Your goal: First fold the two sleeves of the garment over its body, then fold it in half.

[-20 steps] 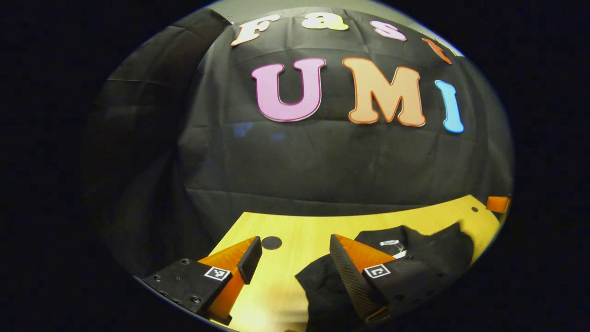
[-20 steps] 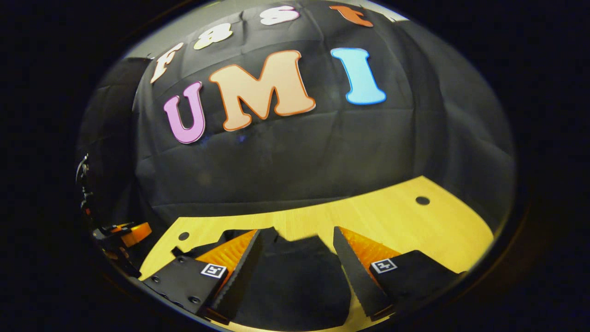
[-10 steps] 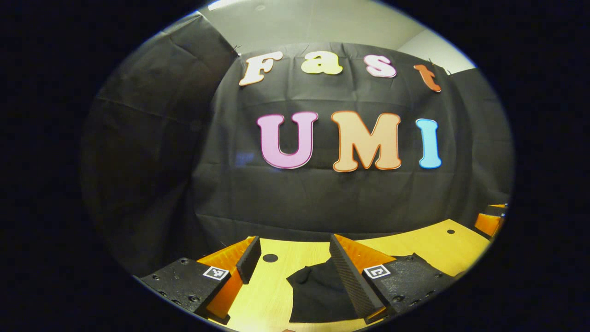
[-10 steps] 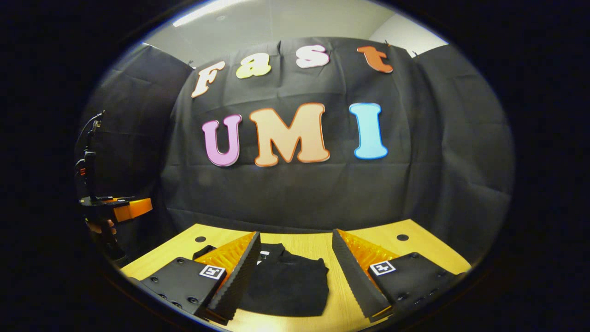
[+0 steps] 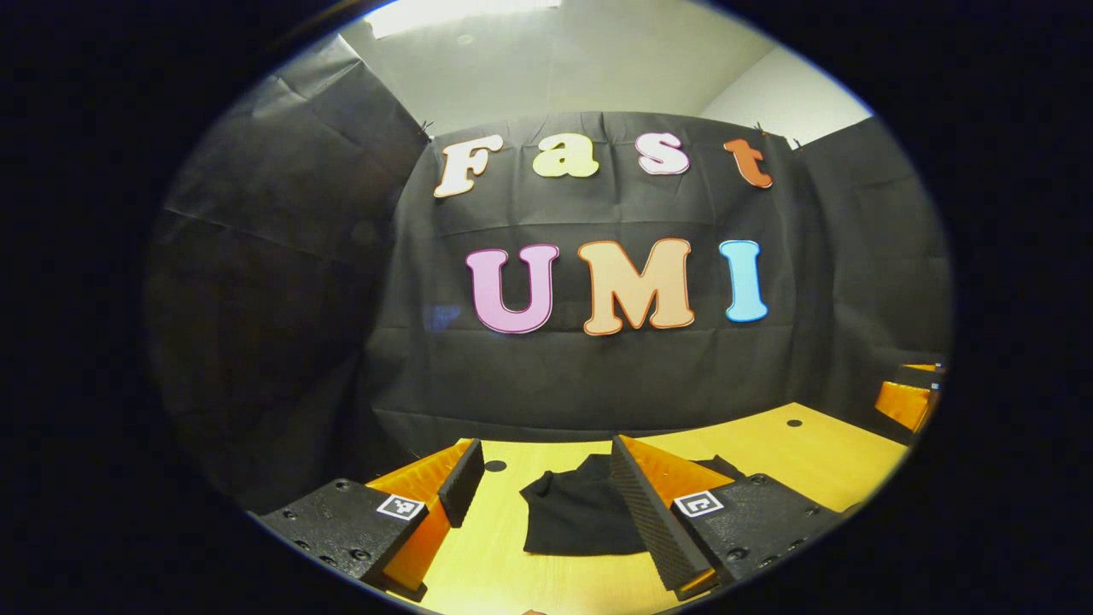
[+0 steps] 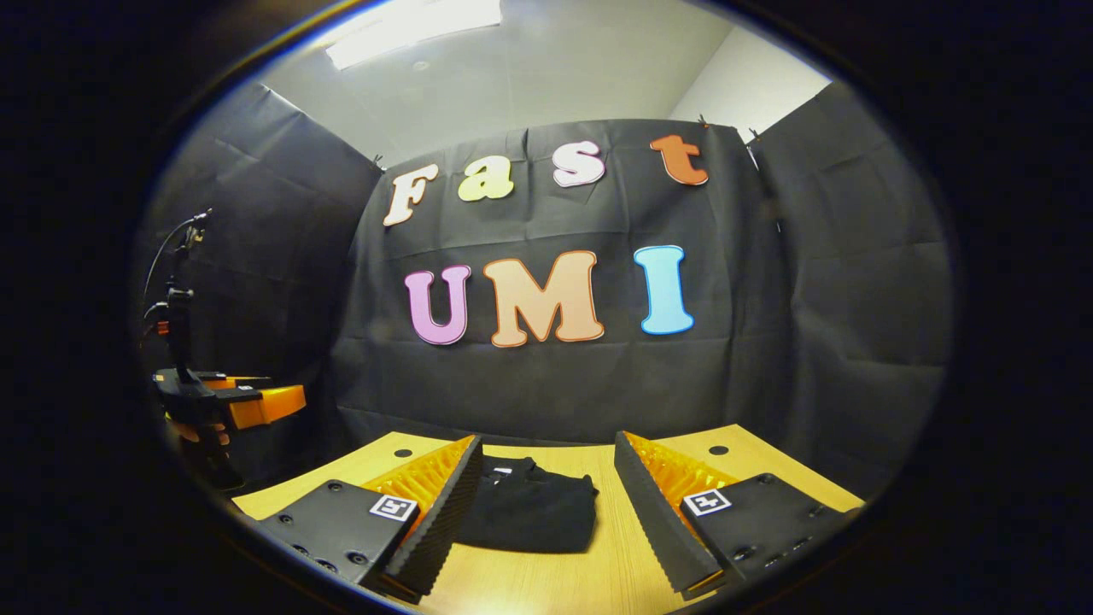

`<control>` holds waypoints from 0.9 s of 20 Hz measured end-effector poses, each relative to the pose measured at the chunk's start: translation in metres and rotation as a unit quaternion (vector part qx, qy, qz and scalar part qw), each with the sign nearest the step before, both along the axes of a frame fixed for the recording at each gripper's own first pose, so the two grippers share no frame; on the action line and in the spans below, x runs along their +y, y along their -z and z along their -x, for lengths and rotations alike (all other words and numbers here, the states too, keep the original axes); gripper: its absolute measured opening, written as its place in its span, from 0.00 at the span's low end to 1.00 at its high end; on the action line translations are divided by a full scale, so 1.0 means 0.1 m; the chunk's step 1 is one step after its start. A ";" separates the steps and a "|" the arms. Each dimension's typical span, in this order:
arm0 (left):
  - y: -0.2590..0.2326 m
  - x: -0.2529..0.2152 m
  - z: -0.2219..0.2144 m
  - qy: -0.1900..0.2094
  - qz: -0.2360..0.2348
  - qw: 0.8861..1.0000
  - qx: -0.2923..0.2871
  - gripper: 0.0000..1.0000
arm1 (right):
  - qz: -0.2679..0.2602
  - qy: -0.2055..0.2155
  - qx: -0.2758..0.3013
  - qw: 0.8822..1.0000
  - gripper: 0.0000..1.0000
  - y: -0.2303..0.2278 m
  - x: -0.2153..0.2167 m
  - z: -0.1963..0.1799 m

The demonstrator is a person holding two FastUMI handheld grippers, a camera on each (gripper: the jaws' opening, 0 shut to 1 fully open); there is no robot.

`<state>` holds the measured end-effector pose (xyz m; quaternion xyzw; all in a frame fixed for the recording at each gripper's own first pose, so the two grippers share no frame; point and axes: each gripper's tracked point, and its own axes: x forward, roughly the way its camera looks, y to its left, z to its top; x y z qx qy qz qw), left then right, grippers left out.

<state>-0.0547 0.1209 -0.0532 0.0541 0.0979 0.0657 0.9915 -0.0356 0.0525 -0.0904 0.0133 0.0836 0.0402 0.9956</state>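
While both my left gripper [image 5: 546, 500] and right gripper [image 6: 546, 504] hung wide apart and empty, the folded black cloth garment [image 6: 529, 512] lay on the yellow wooden table [image 6: 683, 444], my left gripper's body [image 6: 230, 403] visible from the right gripper view.

Nothing legible as words or numbers. The left gripper [image 5: 546, 444] and the right gripper [image 6: 547, 440] each carry two small square black-and-white coded tags [image 5: 402, 506], one per finger block, bearing patterns, not letters.
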 end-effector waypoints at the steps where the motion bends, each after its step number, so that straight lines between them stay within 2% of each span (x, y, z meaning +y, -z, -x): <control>1: -0.06 -0.03 0.07 0.002 0.001 1.000 -0.004 0.90 | -0.001 -0.002 -0.002 1.000 0.96 -0.03 0.01 0.10; 8: -0.28 -0.12 0.30 0.006 -0.010 1.000 -0.011 0.92 | 0.003 -0.011 -0.012 1.000 0.96 -0.17 0.02 0.48; 9: -0.31 -0.15 0.31 0.007 -0.007 1.000 -0.015 0.92 | 0.003 -0.011 -0.010 1.000 0.94 -0.16 0.01 0.52; 10: -0.33 -0.18 0.32 0.009 -0.006 1.000 -0.017 0.90 | 0.001 -0.010 -0.010 1.000 0.96 -0.18 0.00 0.55; 11: -0.35 -0.20 0.32 0.011 -0.006 1.000 -0.019 0.92 | 0.000 -0.008 -0.013 1.000 0.97 -0.21 -0.02 0.57; 14: -0.37 -0.25 0.36 0.019 -0.015 1.000 -0.019 0.90 | -0.005 -0.005 -0.020 1.000 0.94 -0.28 -0.05 0.60; 17: -0.44 -0.28 0.38 0.026 -0.020 0.999 -0.024 0.93 | -0.009 -0.004 -0.023 1.000 0.94 -0.32 -0.05 0.61; 18: -0.43 -0.27 0.39 0.026 -0.022 0.999 -0.023 0.92 | -0.010 -0.004 -0.023 1.000 0.97 -0.32 -0.04 0.62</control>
